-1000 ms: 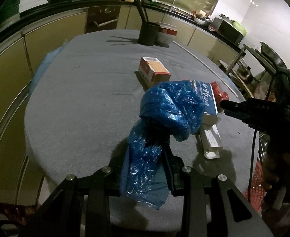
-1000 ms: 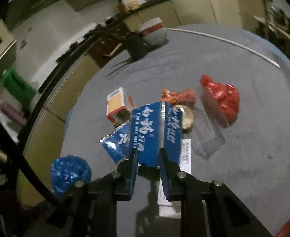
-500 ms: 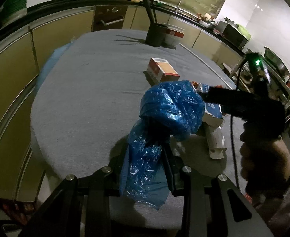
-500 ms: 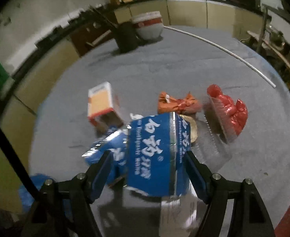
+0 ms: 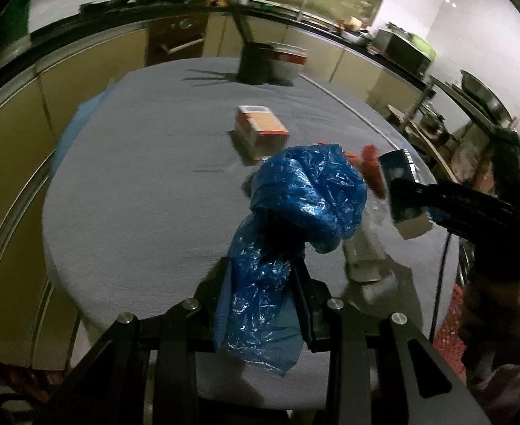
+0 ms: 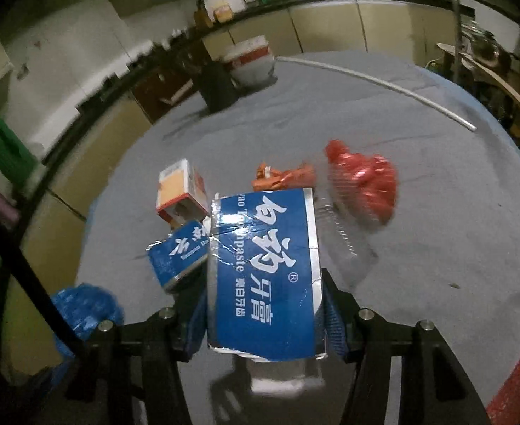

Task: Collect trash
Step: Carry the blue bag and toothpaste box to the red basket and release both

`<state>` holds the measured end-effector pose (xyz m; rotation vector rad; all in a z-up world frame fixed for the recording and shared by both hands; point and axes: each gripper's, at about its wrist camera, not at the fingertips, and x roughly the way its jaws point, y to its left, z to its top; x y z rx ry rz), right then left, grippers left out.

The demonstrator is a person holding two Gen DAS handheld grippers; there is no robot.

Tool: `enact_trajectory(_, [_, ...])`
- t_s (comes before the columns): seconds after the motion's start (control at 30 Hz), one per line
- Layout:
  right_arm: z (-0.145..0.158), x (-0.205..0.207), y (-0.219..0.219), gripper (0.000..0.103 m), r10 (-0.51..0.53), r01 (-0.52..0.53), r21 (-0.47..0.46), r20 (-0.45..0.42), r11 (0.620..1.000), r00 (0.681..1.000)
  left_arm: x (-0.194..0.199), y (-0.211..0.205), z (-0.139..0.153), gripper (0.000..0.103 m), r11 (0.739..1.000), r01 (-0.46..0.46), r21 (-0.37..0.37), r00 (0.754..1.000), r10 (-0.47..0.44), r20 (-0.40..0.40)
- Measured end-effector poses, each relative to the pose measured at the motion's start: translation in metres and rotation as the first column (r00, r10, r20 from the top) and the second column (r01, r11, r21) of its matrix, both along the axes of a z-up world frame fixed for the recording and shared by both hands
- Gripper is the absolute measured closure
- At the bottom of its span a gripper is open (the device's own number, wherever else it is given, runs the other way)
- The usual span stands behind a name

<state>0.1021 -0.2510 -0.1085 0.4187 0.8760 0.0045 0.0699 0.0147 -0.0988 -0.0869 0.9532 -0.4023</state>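
Our right gripper (image 6: 265, 294), its jaws just closing again, now clamps the blue toothpaste box (image 6: 263, 269) at lower centre, lifted toward the blue bag (image 5: 295, 212) pinched in our closed left gripper (image 5: 263, 283).

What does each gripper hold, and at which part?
Left gripper: blue plastic bag, pinched at its bunched neck. Right gripper: blue toothpaste box, across its side edges.

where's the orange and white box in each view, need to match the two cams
Left wrist: the orange and white box lies just above centre on the grey table, beyond the blue plastic bag.
Right wrist: the box is left of centre, just up-left of the blue toothpaste carton.
Shared landmark: the dark utensil holder at the table's far edge.
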Motion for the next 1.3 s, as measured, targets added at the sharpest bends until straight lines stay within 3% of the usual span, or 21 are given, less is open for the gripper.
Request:
enact_trajectory(0.2, [0.011,-0.068,-0.052,0.044,-0.041,0.032,0.099,0.090,0.995,0.995,-0.016,-0.045,0.004,0.068,0.995,0.090,0.037,0.996,-0.090,0.004])
enact_trajectory(0.33, [0.006,-0.120,-0.092,0.044,-0.113,0.100,0.125,0.103,0.987,0.988,-0.036,-0.094,0.003,0.068,0.974,0.210,0.078,0.977,-0.211,0.002])
enact_trajectory(0.4, [-0.001,-0.152,-0.116,0.044,-0.162,0.148,0.136,0.099,0.980,0.982,-0.051,-0.124,0.003,0.068,0.952,0.289,0.099,0.957,-0.291,0.000])
enact_trajectory(0.63, [-0.037,-0.264,-0.202,0.042,-0.382,0.368,0.211,0.026,0.906,0.924,-0.103,-0.238,-0.004,0.068,0.809,0.581,0.090,0.814,-0.579,-0.047])
enact_trajectory(0.77, [-0.056,-0.307,-0.233,0.042,-0.469,0.455,0.264,-0.014,0.850,0.883,-0.123,-0.286,-0.016,0.068,0.745,0.663,0.076,0.748,-0.657,-0.094])
enact_trajectory(0.87, [-0.068,-0.329,-0.249,0.041,-0.508,0.494,0.305,-0.040,0.814,0.861,-0.137,-0.310,-0.028,0.067,0.710,0.700,0.075,0.713,-0.689,-0.132])
enact_trajectory(0.93, [-0.074,-0.337,-0.255,0.038,-0.527,0.516,0.330,-0.061,0.791,0.848,-0.144,-0.322,-0.036,0.066,0.703,0.706,0.089,0.707,-0.692,-0.146])
enact_trajectory(1.0, [-0.081,-0.343,-0.260,0.038,-0.530,0.517,0.364,-0.072,0.774,0.845,-0.144,-0.328,-0.038,0.056,0.701,0.707,0.095,0.706,-0.692,-0.151])
enact_trajectory(1.1, [-0.086,-0.346,-0.262,0.032,-0.535,0.514,0.385,-0.059,0.767,0.843,-0.145,-0.326,-0.034,0.051,0.703,0.704,0.100,0.710,-0.693,-0.127])
enact_trajectory(1.2, [-0.083,-0.345,-0.261,0.032,-0.537,0.509,0.387,-0.041,0.769,0.843,-0.141,-0.313,-0.026,0.050,0.715,0.688,0.123,0.725,-0.683,-0.086])
enact_trajectory(1.3, [-0.077,-0.342,-0.260,0.032,-0.543,0.505,0.387,-0.013,0.772,0.840,-0.130,-0.289,-0.017,0.047,0.749,0.647,0.143,0.760,-0.649,-0.045])
